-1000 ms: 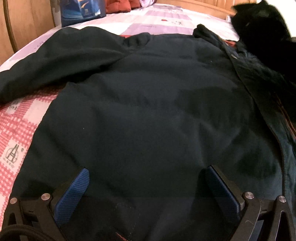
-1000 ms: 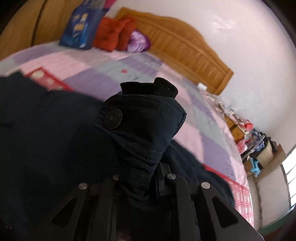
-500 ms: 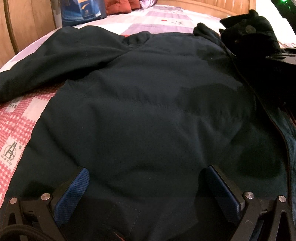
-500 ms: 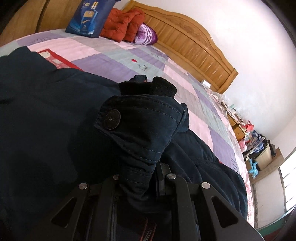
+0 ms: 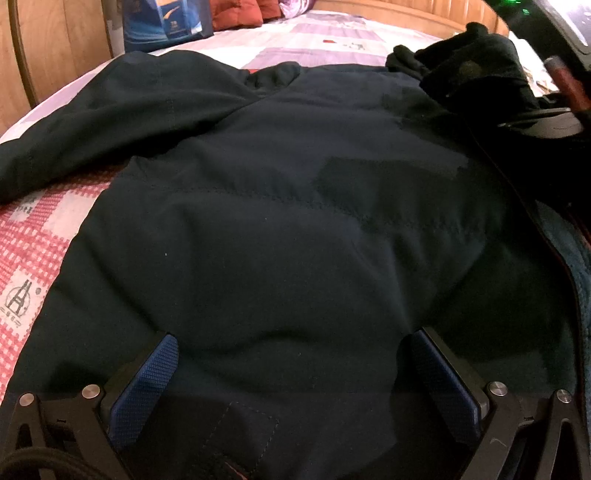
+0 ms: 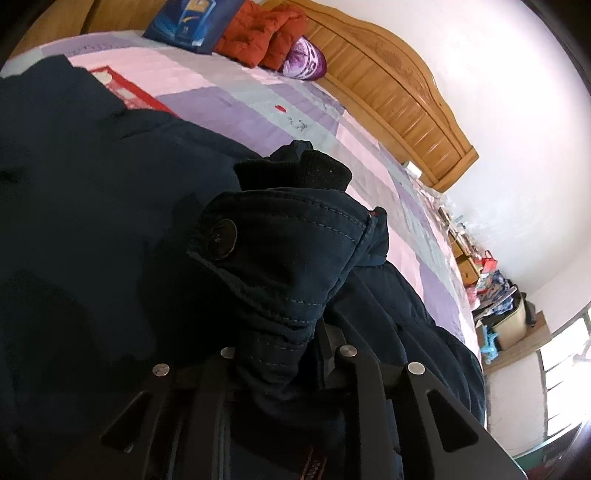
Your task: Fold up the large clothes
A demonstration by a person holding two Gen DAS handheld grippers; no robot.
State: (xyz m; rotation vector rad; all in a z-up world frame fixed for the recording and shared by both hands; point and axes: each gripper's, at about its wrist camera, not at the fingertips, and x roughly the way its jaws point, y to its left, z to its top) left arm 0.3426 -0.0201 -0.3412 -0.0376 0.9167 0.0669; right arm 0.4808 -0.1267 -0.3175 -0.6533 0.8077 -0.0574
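Note:
A large dark navy jacket (image 5: 295,221) lies spread flat on the bed, its left sleeve (image 5: 110,122) stretched out to the left. My left gripper (image 5: 291,387) is open, its blue pads (image 5: 144,391) wide apart over the hem near a sewn patch. My right gripper (image 6: 277,354) has the other sleeve's cuff (image 6: 288,258) between its jaws, which are opening. The cuff stands upright, showing a dark button (image 6: 221,234) and a ribbed inner cuff. In the left wrist view this cuff (image 5: 476,62) sits low over the jacket's far right shoulder.
The bed has a pink and purple patchwork quilt (image 6: 258,110) and a red-checked sheet (image 5: 33,240). A blue bag (image 5: 166,22), a red padded garment (image 6: 266,37) and a purple bundle (image 6: 304,61) lie by the wooden headboard (image 6: 399,96). Cluttered furniture (image 6: 495,295) stands beyond the bed.
My right gripper has brought the cuff down and inward over the jacket's right shoulder, and it now looms larger in the left wrist view. The left gripper has not moved.

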